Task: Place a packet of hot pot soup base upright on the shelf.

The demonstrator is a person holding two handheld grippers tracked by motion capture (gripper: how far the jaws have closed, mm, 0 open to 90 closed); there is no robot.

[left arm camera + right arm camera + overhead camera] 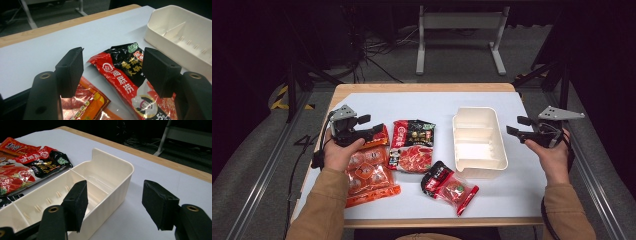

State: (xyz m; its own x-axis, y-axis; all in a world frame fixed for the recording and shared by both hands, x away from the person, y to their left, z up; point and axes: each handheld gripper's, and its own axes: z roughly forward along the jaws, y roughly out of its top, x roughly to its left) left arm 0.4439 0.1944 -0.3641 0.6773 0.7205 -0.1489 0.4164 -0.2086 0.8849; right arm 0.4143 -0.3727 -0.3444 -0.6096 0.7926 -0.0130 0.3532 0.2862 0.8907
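Hovering with blocky black pads spread apart and nothing between them, left claw (112,72) over the glossy, crinkled red-and-black seasoning packet (414,146) and the shiny orange packet (369,172) lying flat on the smooth pale-blue worktop (412,102). Held likewise agape and empty at the worktop's right edge, right claw (115,203) beside the rigid cream plastic tray (479,141), rectangular with rounded corners, ribbed outer walls and inner dividers. Resting near the front edge, just beside the tray, a small clear-fronted red and black sachet (449,187).
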